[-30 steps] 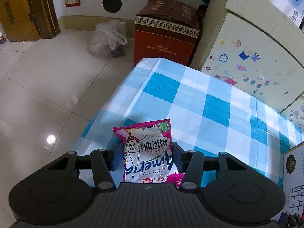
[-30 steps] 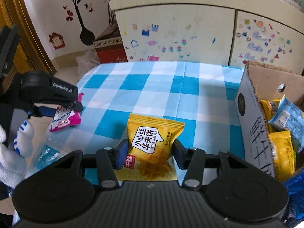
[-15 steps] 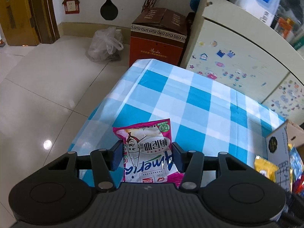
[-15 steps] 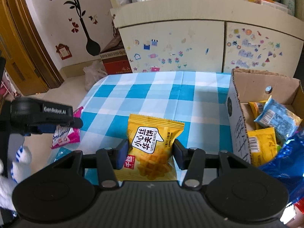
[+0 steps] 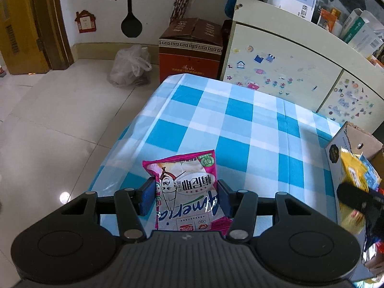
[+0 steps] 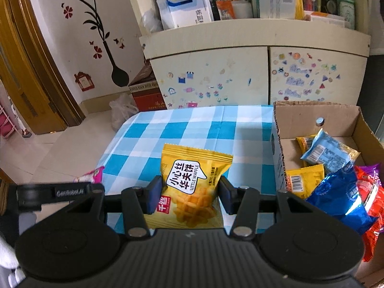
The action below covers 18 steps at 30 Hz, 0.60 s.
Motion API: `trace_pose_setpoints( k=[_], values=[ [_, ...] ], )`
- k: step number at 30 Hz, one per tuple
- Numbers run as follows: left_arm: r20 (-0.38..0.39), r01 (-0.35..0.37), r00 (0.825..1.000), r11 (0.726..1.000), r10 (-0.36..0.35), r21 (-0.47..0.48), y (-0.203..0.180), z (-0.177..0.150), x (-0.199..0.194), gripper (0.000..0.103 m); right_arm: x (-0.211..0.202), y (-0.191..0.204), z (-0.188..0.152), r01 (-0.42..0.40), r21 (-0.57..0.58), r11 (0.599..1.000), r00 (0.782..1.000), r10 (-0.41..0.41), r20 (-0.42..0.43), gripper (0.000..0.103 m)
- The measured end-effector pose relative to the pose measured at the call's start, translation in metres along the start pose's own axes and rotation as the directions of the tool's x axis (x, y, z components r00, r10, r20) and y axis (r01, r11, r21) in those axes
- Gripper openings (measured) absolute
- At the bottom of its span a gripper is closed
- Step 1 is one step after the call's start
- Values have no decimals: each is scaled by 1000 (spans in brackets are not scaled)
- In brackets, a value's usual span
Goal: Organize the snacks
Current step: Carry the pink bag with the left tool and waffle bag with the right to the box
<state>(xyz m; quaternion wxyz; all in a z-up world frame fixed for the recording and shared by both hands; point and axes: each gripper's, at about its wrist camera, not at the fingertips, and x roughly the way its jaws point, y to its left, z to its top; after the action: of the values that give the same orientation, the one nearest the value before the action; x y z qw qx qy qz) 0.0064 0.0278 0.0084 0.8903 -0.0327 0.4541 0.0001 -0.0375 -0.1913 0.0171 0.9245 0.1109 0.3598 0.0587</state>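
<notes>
left claw clamped pink foil snack packet, bottom hidden | right claw clamped yellow waffle packet | brown cardboard box interior seen only from right wrist

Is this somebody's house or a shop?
Most likely a house. The cream cabinet is covered in children's stickers, a black vase decal decorates the wall, and a blue-and-white checked tablecloth covers the table.

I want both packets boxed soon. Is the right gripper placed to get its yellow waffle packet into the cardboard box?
Probably yes. The right gripper grips the yellow waffle packet, and the cardboard box sits open-topped just to its right, with nothing between them.
</notes>
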Motion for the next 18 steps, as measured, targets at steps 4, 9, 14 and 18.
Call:
trace_pose_setpoints(
  k=[4, 9, 14, 18],
  values=[
    [13, -14, 1000, 1000, 14, -9, 6, -8, -9, 59, -7, 2, 0, -15, -7, 1000, 1000, 15, 13, 50],
    [21, -25, 999, 1000, 25, -15, 8, -17, -19, 59, -19, 3, -2, -37, -13, 999, 999, 37, 27, 50],
    [28, -25, 999, 1000, 25, -10, 4, -24, -29, 59, -28, 0, -1, -48, -1, 999, 998, 48, 42, 50],
    [38, -23, 999, 1000, 23, 0, -1, -27, -36, 59, -34, -3, 0, -54, 4, 999, 997, 54, 54, 50]
  ],
)
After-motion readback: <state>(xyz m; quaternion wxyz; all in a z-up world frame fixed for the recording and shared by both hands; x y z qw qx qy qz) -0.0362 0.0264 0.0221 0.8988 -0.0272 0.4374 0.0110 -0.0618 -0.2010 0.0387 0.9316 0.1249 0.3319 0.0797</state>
